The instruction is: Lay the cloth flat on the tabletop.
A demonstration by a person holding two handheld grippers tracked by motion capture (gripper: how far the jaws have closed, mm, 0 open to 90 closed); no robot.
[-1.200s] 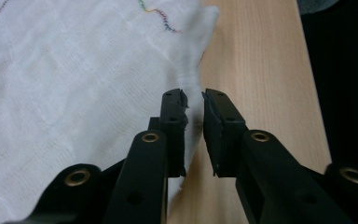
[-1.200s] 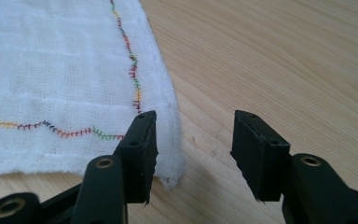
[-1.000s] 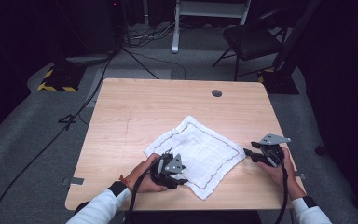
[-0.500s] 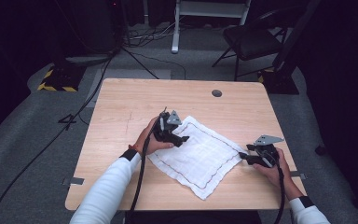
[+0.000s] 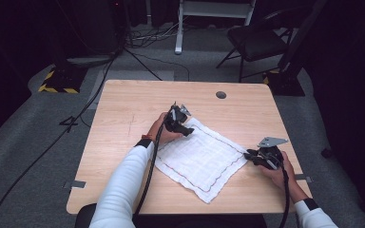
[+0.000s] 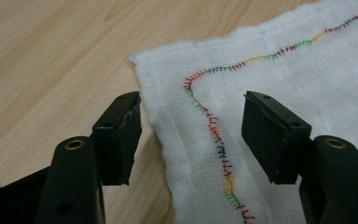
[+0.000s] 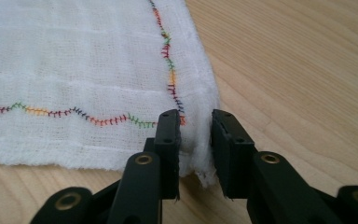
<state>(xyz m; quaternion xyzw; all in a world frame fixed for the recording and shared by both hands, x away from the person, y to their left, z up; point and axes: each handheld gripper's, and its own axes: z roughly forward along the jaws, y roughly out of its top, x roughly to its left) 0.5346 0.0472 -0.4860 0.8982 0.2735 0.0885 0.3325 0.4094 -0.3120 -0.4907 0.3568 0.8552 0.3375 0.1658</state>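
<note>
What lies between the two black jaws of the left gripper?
In the left gripper view, a corner edge of the white woven cloth with multicoloured stitching lies between the open jaws of the left gripper, on the wooden table; the pads do not press it.

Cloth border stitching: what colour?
Multicoloured stitching in red, green, blue and yellow on the white cloth; clearest in the left gripper view.

Wooden table (image 5: 123,104), grey carpet (image 5: 28,142), black chair (image 5: 256,40), dark room
</note>
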